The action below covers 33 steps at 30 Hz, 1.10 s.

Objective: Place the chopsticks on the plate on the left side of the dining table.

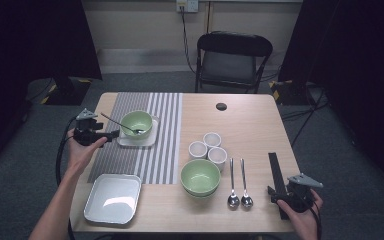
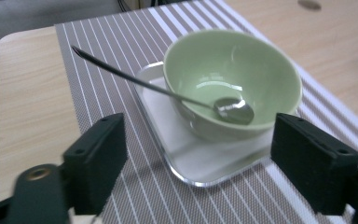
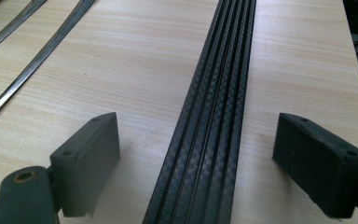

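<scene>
Where the spoon [image 2: 168, 91] lies, its head sits inside the green bowl [image 2: 233, 77] and its long handle slants up over the rim toward the counter's left edge. That bowl stands on a small white square plate [image 2: 191, 158], set on the striped mat [image 1: 145, 165] in the far left part of the counter [image 1: 240, 120]. The left claw [image 1: 111, 135] hovers just left of the plate, held level and pointing at the bowl, its jaws wide apart with nothing between them. Counted: two green bowls, the second [image 1: 200, 177] near the front edge; two square plates, the larger [image 1: 112, 197] at the near left corner; three white cups [image 1: 208, 148]; two more spoons [image 1: 239, 185]. The right claw [image 1: 275, 192] rests near the near right corner, jaws spread either side of a black strip [image 3: 209, 121], not touching it.
</scene>
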Motion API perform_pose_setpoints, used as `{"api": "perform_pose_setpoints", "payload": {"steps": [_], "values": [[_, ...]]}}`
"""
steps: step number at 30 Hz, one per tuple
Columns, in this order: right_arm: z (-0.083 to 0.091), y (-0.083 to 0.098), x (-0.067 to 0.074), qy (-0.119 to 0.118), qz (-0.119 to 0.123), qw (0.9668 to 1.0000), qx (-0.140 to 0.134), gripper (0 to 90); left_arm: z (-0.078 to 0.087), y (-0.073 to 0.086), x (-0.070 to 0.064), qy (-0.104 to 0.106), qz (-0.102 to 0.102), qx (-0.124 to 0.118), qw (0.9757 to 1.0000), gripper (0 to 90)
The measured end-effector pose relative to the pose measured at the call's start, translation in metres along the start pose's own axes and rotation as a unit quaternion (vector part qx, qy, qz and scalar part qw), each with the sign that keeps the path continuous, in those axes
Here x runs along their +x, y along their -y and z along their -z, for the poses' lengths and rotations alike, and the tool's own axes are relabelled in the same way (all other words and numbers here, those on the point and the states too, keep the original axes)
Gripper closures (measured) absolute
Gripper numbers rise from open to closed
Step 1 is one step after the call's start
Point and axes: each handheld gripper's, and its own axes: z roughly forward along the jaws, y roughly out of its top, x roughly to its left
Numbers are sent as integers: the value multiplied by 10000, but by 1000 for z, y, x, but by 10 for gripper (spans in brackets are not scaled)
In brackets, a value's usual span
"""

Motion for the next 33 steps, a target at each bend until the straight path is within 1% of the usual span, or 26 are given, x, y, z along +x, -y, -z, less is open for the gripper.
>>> {"api": "perform_pose_setpoints", "payload": {"steps": [1,3,4,5,6,8,9,10,11,12,13,14,15,16,17,19,21,22,24,25,27,28,29,30,32,33], "values": [[0,0,0,0,-1,10000,0,138,1,2,-2,-54,-69,-30,10000,164],[0,0,0,1,-1,10000,0,138,7,8,-4,-135,-98,-233,9996,161],[0,0,0,0,-1,10000,0,138,7,9,-3,-103,-93,-204,9997,158],[0,0,0,0,-4,10000,0,138,7,12,-1,64,-11,-135,9999,159],[0,0,0,0,-2,10000,0,138,8,15,0,94,55,-190,9998,160],[0,0,0,0,-1,10000,0,138,11,20,0,-10,-7,-223,9997,159],[0,0,0,0,-2,10000,0,138,11,24,0,-17,4,-162,9999,159],[0,0,0,0,-1,10000,0,138,12,27,1,47,45,-110,9999,159],[0,0,0,0,-1,10000,0,138,12,30,-1,-73,-16,-102,9999,162],[0,0,0,0,0,10000,-1,138,12,33,-3,-285,-166,-8,9995,161],[0,0,0,0,-1,10000,1,138,12,36,-3,-277,-160,41,9995,161],[0,0,0,0,-1,10000,1,138,12,40,-1,-117,-42,81,9999,162],[0,0,0,0,0,10000,1,138,13,45,-1,-128,1,53,9999,168],[0,0,0,1,0,10000,0,138,14,49,-1,-214,-7,15,9998,171],[0,0,0,0,0,10000,0,138,14,53,0,-301,6,69,9995,172],[0,0,0,0,-3,10000,1,138,15,60,2,-247,50,132,9996,171],[0,0,0,0,0,10000,0,138,16,67,3,-268,104,172,9994,171],[0,0,0,0,-2,10000,0,138,16,70,4,-273,59,228,9993,171],[0,0,0,1,-1,10000,1,138,15,79,5,-370,141,256,9989,171],[0,0,0,1,-1,10000,1,138,14,83,7,-357,143,354,9986,171],[0,0,0,1,-2,10000,1,138,13,90,7,-472,127,378,9981,174],[0,0,0,1,-2,10000,1,138,11,94,9,-386,260,359,9983,175],[0,0,0,0,-2,10000,1,138,9,96,12,-333,300,437,9980,171],[0,0,0,-1,-2,10000,0,138,8,99,12,-321,266,448,9981,159],[0,0,0,-2,-1,10000,1,138,5,103,13,-456,315,476,9973,166],[0,0,0,-1,0,10000,1,138,4,106,15,-431,303,400,9978,156]]}}
